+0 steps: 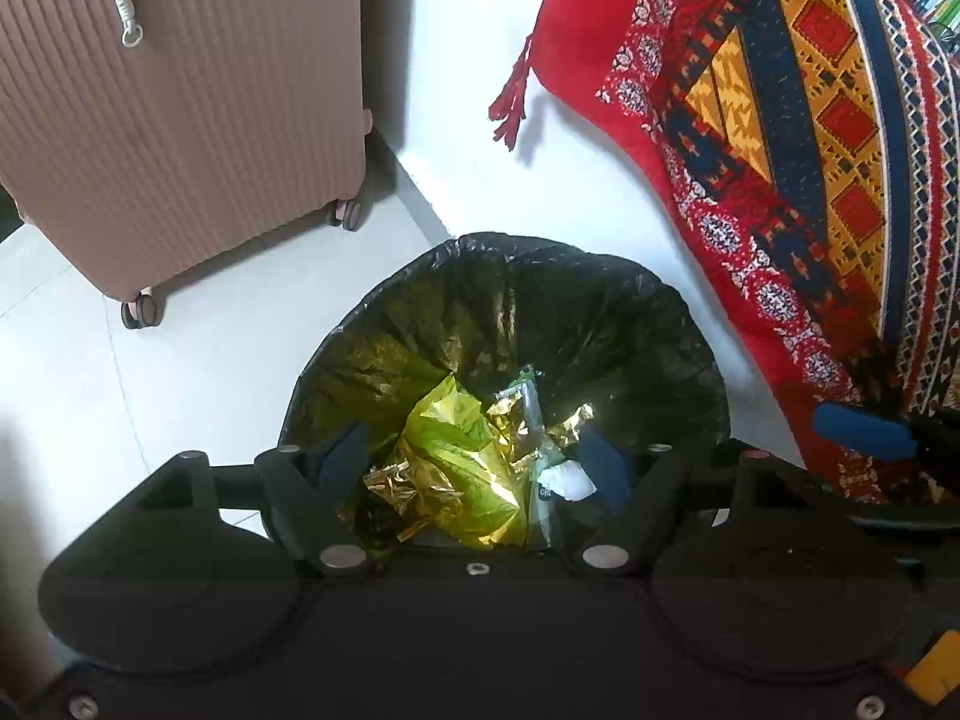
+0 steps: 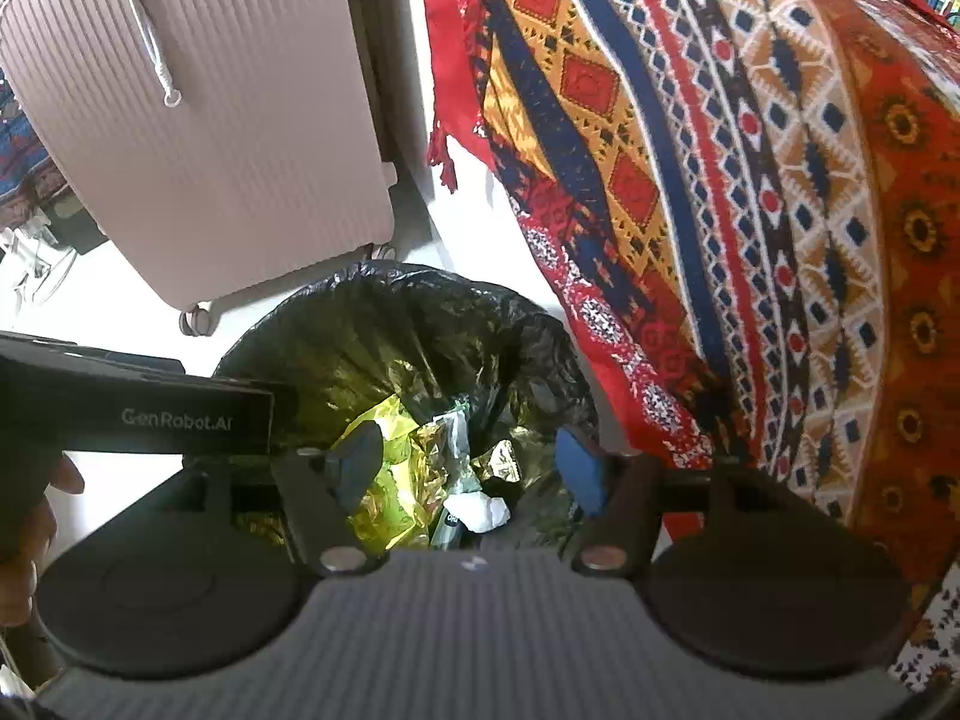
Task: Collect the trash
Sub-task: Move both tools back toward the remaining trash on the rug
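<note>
From the left wrist, the black-lined trash bin (image 1: 504, 360) already holds yellow-green wrappers (image 1: 462, 462) and a crumpled white tissue (image 1: 567, 483), so this drop looks done. The left gripper (image 1: 474, 468) hangs over the bin, jaws spread, empty.

From the right wrist, the right gripper (image 2: 468, 468) above the bin is likewise spread, holding nothing; no other litter shows.

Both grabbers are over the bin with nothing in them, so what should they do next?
Probably lift both away from the bin and look for more trash. The left gripper and right gripper hang open and empty above the black liner, and the white crumpled paper and yellow-green wrapper already lie inside. Nothing between the fingers needs dropping.
</note>
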Action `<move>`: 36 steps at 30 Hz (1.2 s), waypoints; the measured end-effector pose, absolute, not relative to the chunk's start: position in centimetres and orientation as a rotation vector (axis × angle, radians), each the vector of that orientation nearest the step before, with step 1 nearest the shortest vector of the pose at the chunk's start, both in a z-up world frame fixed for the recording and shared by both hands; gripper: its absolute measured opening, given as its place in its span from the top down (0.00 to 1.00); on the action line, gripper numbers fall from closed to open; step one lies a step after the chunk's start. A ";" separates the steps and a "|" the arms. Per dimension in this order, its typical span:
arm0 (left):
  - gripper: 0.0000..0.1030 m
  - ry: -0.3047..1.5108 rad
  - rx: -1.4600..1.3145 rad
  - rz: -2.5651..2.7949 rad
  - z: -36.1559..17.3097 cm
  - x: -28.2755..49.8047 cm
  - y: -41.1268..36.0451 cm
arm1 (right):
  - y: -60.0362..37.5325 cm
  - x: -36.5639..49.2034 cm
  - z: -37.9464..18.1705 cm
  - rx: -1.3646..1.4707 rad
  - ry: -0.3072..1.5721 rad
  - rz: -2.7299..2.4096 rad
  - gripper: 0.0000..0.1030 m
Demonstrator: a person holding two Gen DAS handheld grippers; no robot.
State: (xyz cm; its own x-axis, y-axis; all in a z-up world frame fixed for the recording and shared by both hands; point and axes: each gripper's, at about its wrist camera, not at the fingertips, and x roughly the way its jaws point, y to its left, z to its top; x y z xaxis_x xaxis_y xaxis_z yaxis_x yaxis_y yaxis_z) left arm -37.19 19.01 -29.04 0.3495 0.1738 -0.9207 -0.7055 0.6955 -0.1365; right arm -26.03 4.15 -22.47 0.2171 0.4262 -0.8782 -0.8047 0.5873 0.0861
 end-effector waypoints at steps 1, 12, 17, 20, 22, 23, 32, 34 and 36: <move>0.27 1.069 -0.579 0.611 -28.8 -37.1 19.0 | 4.1 -26.0 -22.3 -0.433 1.033 0.888 0.26; 0.26 1.006 -0.524 0.588 -24.5 -36.6 18.8 | 3.2 -26.1 -18.7 -0.411 0.965 0.873 0.23; 0.25 0.969 -0.480 0.568 -22.0 -35.6 18.4 | 2.6 -25.4 -16.8 -0.380 0.954 0.852 0.23; 0.24 0.944 -0.458 0.553 -20.4 -34.9 18.3 | 2.0 -24.8 -15.8 -0.354 0.955 0.832 0.23; 0.24 0.925 -0.448 0.542 -19.3 -34.3 18.2 | 1.6 -24.2 -15.0 -0.336 0.955 0.816 0.23; 0.24 0.914 -0.442 0.536 -18.8 -34.0 18.1 | 1.5 -23.9 -14.8 -0.328 0.955 0.806 0.23; 0.23 0.833 -0.385 0.474 -14.4 -31.1 16.6 | -0.7 -21.3 -11.9 -0.221 1.000 0.746 0.23; 0.23 0.825 -0.372 0.459 -13.5 -30.6 16.2 | -1.1 -21.1 -11.2 -0.209 1.005 0.749 0.23; 0.23 0.820 -0.354 0.444 -12.4 -30.0 15.7 | -1.7 -21.0 -10.3 -0.201 0.992 0.751 0.21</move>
State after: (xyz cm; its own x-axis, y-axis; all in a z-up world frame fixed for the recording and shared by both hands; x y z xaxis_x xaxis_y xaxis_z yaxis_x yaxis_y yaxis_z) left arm -29.97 15.70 -12.41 0.6002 0.2401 -0.7629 -0.5075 0.8516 -0.1312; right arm -21.02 -1.67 -10.32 0.3233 0.4802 -0.8154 -0.6541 0.7361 0.1741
